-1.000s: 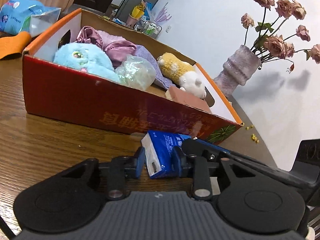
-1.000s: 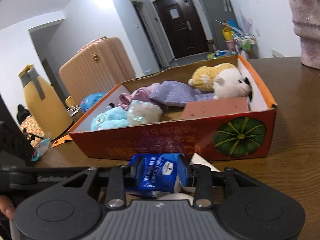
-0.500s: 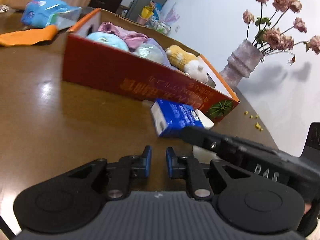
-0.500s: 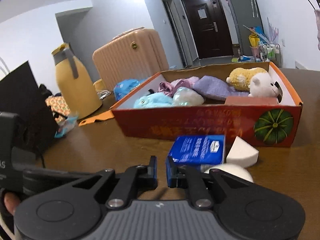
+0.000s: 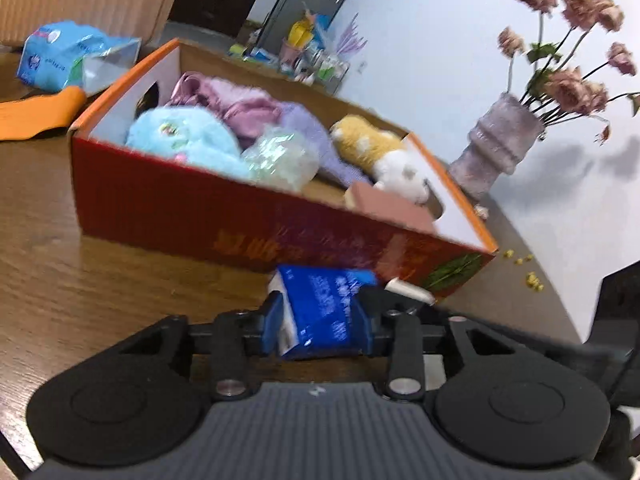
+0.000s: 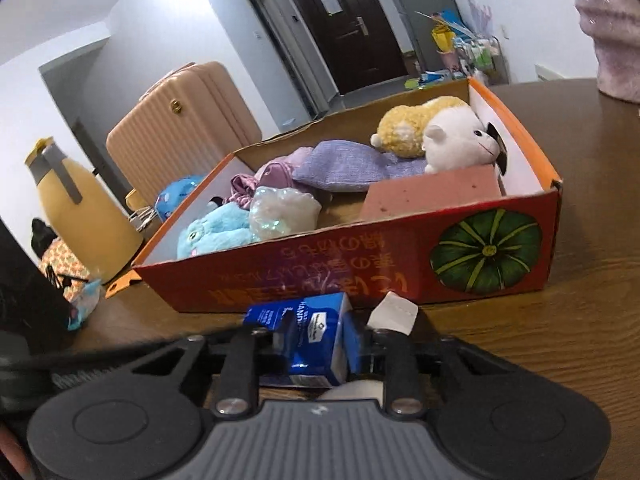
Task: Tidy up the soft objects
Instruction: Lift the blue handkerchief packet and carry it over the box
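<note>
A blue tissue pack (image 5: 324, 312) lies on the wooden table just in front of the red-orange cardboard box (image 5: 168, 208). My left gripper (image 5: 320, 324) is shut on one end of the pack. My right gripper (image 6: 316, 340) is shut on the same pack (image 6: 308, 336) from the other side. The box (image 6: 400, 272) holds a light blue plush (image 5: 180, 140), pink and purple cloth (image 5: 240, 100), a shiny clear bag (image 5: 280, 156), a yellow and white plush (image 6: 436, 136) and a pink sponge block (image 6: 432, 192). A white wedge sponge (image 6: 394, 314) lies beside the pack.
A vase of dried roses (image 5: 500, 144) stands right of the box. A blue wipes pack (image 5: 68, 56) and an orange flap (image 5: 32, 112) lie at the far left. A yellow kettle (image 6: 76, 208) and a suitcase (image 6: 180, 120) stand behind.
Half a second ago both grippers were pulled back and shut empty with the pack lying free. Now both have moved in and closed on the pack beside the box.
</note>
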Demonstrator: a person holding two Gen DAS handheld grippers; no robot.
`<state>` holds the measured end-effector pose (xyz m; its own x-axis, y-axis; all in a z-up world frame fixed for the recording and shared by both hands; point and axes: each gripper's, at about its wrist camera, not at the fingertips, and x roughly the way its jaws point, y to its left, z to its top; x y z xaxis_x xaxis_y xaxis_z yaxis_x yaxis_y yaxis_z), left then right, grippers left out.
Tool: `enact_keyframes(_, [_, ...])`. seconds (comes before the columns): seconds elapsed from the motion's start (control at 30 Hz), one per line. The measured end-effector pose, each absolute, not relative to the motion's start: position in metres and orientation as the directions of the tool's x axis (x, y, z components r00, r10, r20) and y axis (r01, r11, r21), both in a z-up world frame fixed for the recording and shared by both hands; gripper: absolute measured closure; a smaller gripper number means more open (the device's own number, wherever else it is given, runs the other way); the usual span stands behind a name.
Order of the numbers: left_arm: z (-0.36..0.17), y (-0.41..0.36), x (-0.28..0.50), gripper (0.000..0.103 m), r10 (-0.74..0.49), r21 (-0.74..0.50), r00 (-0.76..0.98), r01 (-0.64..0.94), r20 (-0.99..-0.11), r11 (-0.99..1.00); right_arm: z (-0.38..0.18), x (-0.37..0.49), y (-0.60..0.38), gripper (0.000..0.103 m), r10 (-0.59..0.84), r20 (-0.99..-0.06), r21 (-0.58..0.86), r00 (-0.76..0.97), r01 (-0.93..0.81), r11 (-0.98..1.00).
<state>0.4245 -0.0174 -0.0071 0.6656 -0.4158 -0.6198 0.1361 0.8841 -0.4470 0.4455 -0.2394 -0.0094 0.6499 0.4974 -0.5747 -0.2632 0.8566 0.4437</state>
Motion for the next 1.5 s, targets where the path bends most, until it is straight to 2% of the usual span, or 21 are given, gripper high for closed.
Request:
enact_keyframes(0.13, [-0.001, 0.000, 0.395, 0.071, -0.439, -0.497, 0.657, 0.112, -0.613, 0.861, 0.006, 0.425, -0.230, 0.084, 0.521, -0.544, 0.445, 0.657, -0.300, 0.844])
enact_keyframes(0.27, [0.014, 0.019, 0.339, 0.071, -0.442, -0.502, 0.689, 0.131, -0.575, 0.855, 0.029, 0.361, -0.212, 0.085, 0.549, -0.483, 0.388, 0.682, -0.396, 0.832])
enact_keyframes(0.37, [0.011, 0.032, 0.296, 0.071, -0.465, -0.528, 0.673, 0.128, -0.575, 0.839, 0.027, 0.316, -0.213, 0.085, 0.600, -0.447, 0.441, 0.663, -0.420, 0.793])
enact_keyframes(0.5, [0.002, 0.033, 0.258, 0.071, -0.464, -0.516, 0.649, 0.127, -0.603, 0.847, 0.015, 0.268, -0.213, 0.084, 0.606, -0.465, 0.457, 0.646, -0.411, 0.789])
enact_keyframes(0.6, [0.003, 0.029, 0.245, 0.067, -0.471, -0.494, 0.657, 0.168, -0.589, 0.853, 0.010, 0.247, -0.215, 0.083, 0.580, -0.482, 0.436, 0.657, -0.395, 0.809])
enact_keyframes(0.63, [0.003, 0.028, 0.243, 0.059, -0.470, -0.484, 0.662, 0.181, -0.584, 0.856, 0.007, 0.245, -0.218, 0.083, 0.583, -0.481, 0.451, 0.654, -0.386, 0.805])
enact_keyframes(0.7, [0.003, 0.028, 0.240, 0.058, -0.456, -0.461, 0.668, 0.187, -0.588, 0.867, 0.004, 0.242, -0.223, 0.083, 0.576, -0.486, 0.469, 0.657, -0.361, 0.806])
enact_keyframes(0.8, [0.000, 0.028, 0.240, 0.056, -0.457, -0.459, 0.668, 0.190, -0.588, 0.868, 0.001, 0.240, -0.228, 0.082, 0.570, -0.478, 0.478, 0.668, -0.346, 0.807])
enact_keyframes(0.9, [-0.004, 0.029, 0.242, 0.055, -0.461, -0.467, 0.664, 0.186, -0.589, 0.865, 0.000, 0.241, -0.229, 0.071, 0.584, -0.473, 0.491, 0.660, -0.353, 0.796])
enact_keyframes(0.93, [-0.006, 0.029, 0.244, 0.056, -0.464, -0.469, 0.659, 0.187, -0.592, 0.863, -0.002, 0.242, -0.227, 0.070, 0.580, -0.479, 0.487, 0.659, -0.350, 0.800])
enact_keyframes(1.0, [-0.008, 0.029, 0.247, 0.060, -0.473, -0.476, 0.648, 0.189, -0.597, 0.859, -0.006, 0.246, -0.224, 0.070, 0.586, -0.489, 0.496, 0.646, -0.346, 0.796])
enact_keyframes(1.03, [-0.010, 0.029, 0.248, 0.066, -0.483, -0.483, 0.642, 0.193, -0.596, 0.854, -0.008, 0.247, -0.222, 0.070, 0.590, -0.492, 0.502, 0.640, -0.346, 0.793])
enact_keyframes(1.2, [-0.003, 0.028, 0.261, 0.070, -0.463, -0.471, 0.664, 0.186, -0.587, 0.862, -0.008, 0.260, -0.216, 0.075, 0.592, -0.484, 0.508, 0.645, -0.344, 0.790])
enact_keyframes(1.4, [0.065, 0.017, 0.331, 0.070, -0.482, -0.438, 0.771, 0.295, -0.416, 0.849, 0.050, 0.310, -0.215, 0.075, 0.540, -0.392, 0.384, 0.745, -0.401, 0.832])
enact_keyframes(1.5, [0.086, 0.010, 0.389, 0.070, -0.489, -0.442, 0.782, 0.308, -0.386, 0.842, 0.073, 0.358, -0.216, 0.075, 0.519, -0.360, 0.346, 0.775, -0.406, 0.846])
